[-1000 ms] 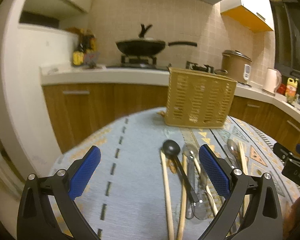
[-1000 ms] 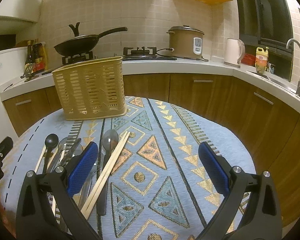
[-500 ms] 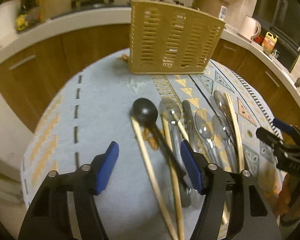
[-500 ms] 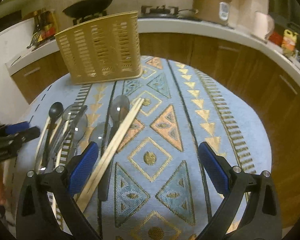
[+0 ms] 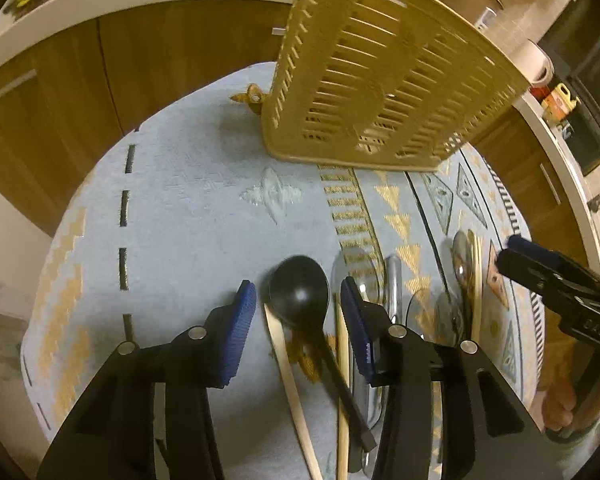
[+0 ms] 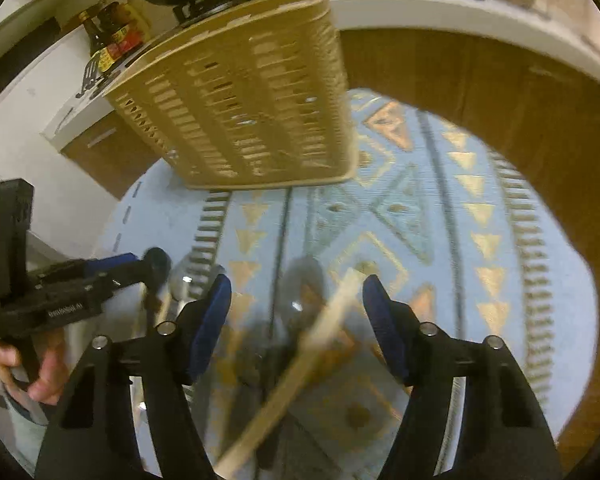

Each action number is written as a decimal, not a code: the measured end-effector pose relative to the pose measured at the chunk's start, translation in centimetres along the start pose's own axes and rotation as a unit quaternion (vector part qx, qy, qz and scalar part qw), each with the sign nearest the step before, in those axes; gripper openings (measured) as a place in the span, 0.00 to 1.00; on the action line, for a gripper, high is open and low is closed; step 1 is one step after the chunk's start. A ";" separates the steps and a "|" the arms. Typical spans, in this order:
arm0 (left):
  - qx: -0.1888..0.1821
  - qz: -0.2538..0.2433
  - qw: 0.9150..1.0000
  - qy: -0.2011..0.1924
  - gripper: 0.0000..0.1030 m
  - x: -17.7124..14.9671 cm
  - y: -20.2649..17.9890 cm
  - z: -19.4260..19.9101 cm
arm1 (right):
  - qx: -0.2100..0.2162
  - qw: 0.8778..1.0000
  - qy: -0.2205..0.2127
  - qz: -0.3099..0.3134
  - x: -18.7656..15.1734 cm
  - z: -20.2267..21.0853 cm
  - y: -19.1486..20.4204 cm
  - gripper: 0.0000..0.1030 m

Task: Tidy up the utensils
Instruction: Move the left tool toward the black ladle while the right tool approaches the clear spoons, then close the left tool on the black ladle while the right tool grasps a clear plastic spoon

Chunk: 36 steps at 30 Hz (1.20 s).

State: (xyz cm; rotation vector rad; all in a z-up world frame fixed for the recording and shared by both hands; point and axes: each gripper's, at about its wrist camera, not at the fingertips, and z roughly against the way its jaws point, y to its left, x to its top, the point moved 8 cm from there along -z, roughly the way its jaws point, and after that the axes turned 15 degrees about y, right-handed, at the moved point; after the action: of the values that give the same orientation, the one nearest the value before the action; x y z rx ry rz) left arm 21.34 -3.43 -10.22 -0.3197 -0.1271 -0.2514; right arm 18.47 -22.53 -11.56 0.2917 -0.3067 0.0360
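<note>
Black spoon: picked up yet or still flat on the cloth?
Flat on the cloth. The black spoon lies between the left gripper pads, which are closing but not pressing on it yet.

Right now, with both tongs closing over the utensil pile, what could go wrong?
1. The left tongs are closing around the black spoon, but two chopsticks lie against its handle; they may get pinched or dragged along.
2. The right tongs are closing over a chopstick pair crossing a metal spoon; the grab could take both or flick one away.
3. The view is blurred, so alignment is uncertain.
</note>
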 end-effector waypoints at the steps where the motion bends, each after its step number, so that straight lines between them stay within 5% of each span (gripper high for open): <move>1: -0.003 0.003 1.000 0.005 0.38 0.2 0.0 -0.2 | 0.002 1.000 0.007 0.000 0.4 -0.4 0.1 0.57; 11: -0.008 0.009 1.000 0.019 0.30 1.0 0.2 -1.0 | -0.015 0.998 0.059 0.002 1.5 -2.9 -0.1 0.45; 21: 0.014 0.006 1.000 0.020 0.30 1.3 -0.1 -1.2 | -0.040 0.995 0.084 0.021 -0.9 -3.9 0.4 0.44; 27: 0.056 -0.015 0.998 0.016 0.38 1.2 -1.1 -1.7 | -0.048 0.995 0.089 0.025 -1.0 -4.9 1.4 0.44; 36: 0.062 -0.030 0.997 0.026 0.45 0.7 -1.8 -2.2 | -0.014 0.995 0.096 0.017 -1.3 -4.1 0.2 0.44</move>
State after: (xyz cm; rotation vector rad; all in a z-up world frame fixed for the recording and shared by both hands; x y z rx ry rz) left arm 21.69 -5.97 -11.64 -0.1870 -0.1008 -0.3094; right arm 18.45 -21.13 -15.65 0.2534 -0.1218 0.0920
